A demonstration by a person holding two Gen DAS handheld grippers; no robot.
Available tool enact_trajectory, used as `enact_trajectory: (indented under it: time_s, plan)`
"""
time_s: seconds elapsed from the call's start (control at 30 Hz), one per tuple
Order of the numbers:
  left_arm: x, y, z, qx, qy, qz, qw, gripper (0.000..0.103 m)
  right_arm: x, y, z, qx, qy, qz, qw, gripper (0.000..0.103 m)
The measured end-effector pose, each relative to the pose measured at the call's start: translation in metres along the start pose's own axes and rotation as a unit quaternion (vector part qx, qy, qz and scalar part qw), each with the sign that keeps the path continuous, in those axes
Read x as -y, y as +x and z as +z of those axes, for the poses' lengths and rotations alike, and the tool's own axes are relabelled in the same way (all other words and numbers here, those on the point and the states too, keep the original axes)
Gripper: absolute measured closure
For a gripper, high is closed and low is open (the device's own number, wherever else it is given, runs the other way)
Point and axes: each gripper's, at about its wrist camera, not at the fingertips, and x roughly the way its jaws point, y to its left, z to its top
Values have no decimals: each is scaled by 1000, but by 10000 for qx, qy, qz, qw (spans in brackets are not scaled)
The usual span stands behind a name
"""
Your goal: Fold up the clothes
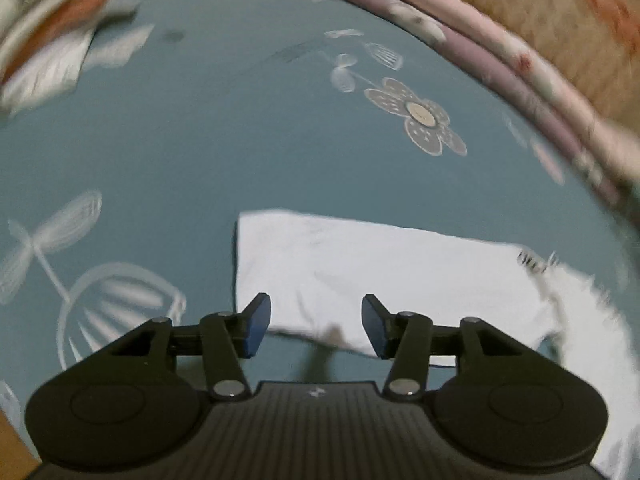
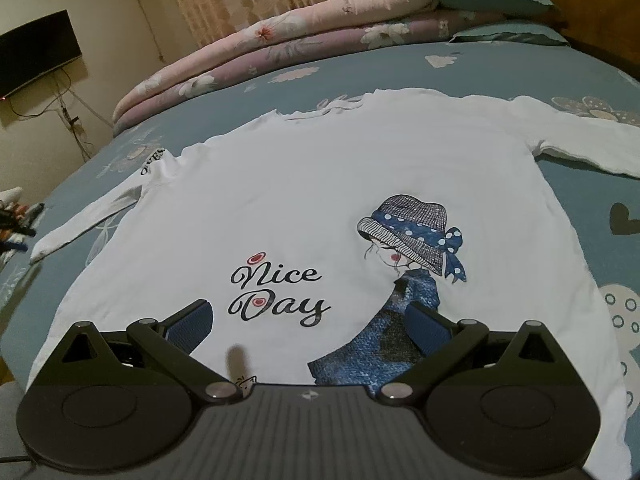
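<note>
White shirt [image 2: 304, 200] flat on bedsheet [image 2: 580, 64] | beneath both hand-held grippers: left [image 1: 316, 326], right [image 2: 308, 320] | both wide open, empty

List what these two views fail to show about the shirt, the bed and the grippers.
- White shirt: its bottom hem, right wrist view, is covered by the right gripper.
- Right sleeve: cuff cut off by the frame edge.
- Sleeve print: partly folded out of sight, unreadable.
- Left sleeve: left wrist view, motion blur hides its folds.
- Pile at the far edge of the bed sheet: blurred, unidentifiable.
- Left gripper: open; contact with the cloth unclear.
</note>
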Motion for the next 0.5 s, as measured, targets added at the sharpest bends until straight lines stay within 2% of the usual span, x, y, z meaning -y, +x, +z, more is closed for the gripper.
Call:
enact_trajectory:
  time_s: [0.1, 0.17, 0.3, 0.5]
  plan:
    - [-26, 5, -11, -136, -845, -574, 9947, 52, -4, 2, -1, 40, -102, -116, 9999, 0]
    - [-36, 11, -20, -175, -1182, -902, 9887, 47, -7, 4, -1, 67, -192, -206, 9996, 0]
    - [-41, 21, -25, 90, -1386, -1231, 9826, 35, -9, 8, -1, 132, -256, -326, 9991, 0]
    - [-35, 38, -14, 631, -1319, -1227, 9816, 36, -7, 10, -1, 240, -159, -343, 9990, 0]
